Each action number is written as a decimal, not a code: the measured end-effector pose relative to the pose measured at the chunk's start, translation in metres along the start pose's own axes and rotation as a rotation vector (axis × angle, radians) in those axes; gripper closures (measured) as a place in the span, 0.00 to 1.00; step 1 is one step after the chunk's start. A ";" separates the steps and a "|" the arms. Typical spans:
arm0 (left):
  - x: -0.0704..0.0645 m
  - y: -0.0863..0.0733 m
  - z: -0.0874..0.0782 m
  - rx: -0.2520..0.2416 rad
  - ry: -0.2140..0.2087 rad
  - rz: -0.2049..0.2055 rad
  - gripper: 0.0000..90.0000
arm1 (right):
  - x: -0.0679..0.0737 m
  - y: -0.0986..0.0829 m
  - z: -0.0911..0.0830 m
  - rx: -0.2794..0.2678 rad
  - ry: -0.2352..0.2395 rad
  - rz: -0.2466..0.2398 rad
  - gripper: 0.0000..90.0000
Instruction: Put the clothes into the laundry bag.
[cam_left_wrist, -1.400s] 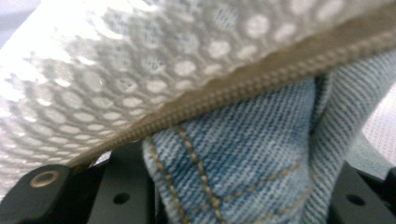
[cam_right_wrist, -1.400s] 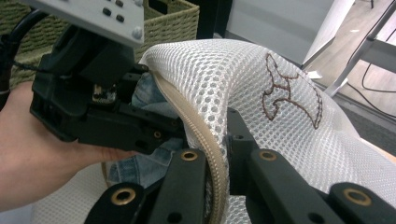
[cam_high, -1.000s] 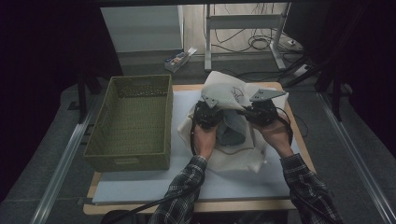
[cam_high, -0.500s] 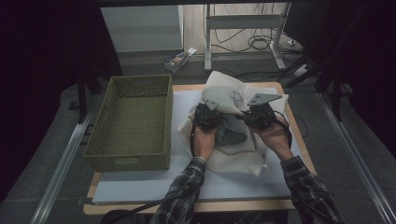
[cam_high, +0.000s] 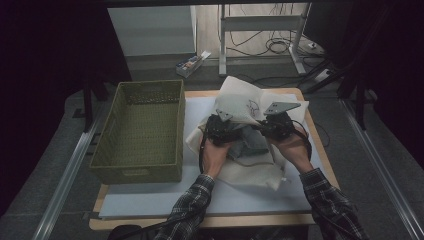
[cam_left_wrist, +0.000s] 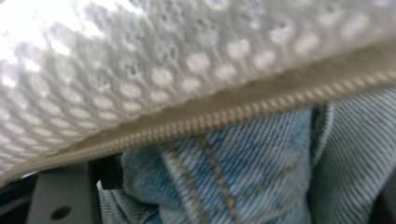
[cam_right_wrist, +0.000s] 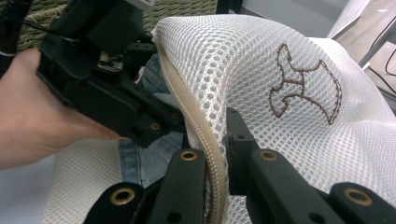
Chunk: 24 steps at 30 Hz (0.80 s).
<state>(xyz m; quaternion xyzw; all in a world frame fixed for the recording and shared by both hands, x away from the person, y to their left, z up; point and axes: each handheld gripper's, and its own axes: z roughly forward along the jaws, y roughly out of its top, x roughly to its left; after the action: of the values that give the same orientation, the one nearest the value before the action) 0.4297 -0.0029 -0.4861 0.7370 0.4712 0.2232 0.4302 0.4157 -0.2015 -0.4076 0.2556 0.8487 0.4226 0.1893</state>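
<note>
Right gripper (cam_right_wrist: 212, 163) clamped on zipper edge (cam_right_wrist: 196, 121) of mesh bag (cam_right_wrist: 280, 93); left gripper (cam_high: 220, 131) jaw state unclear. Hold opening wide, tuck jeans (cam_left_wrist: 261, 177) deeper, avoid snagging mesh.

One white mesh laundry bag (cam_high: 250, 107) with a beige zipper lies on the one pale-topped wooden tabletop (cam_high: 150, 200). One piece of blue denim clothing (cam_high: 250, 145) sits at its opening. One olive-green woven rectangular basket (cam_high: 142, 132) stands beside it. Two black tongs are at work, the left tongs (cam_high: 220, 131) and the right tongs (cam_high: 276, 125). One brown embroidered figure (cam_right_wrist: 303, 84) marks the bag.
</note>
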 end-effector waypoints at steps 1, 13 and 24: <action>0.000 -0.001 -0.001 0.004 -0.003 0.006 0.26 | 0.000 0.000 0.000 0.000 0.001 0.001 0.95; -0.002 -0.011 -0.017 0.032 -0.024 0.047 0.21 | 0.003 -0.001 0.001 0.004 0.004 -0.002 0.93; 0.000 -0.019 -0.037 0.042 -0.043 0.053 0.19 | 0.010 -0.001 0.002 0.013 0.010 -0.019 0.92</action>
<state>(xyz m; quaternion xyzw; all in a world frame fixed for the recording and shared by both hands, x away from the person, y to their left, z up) 0.3930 0.0159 -0.4823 0.7626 0.4468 0.2084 0.4188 0.4081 -0.1948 -0.4106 0.2467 0.8548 0.4164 0.1874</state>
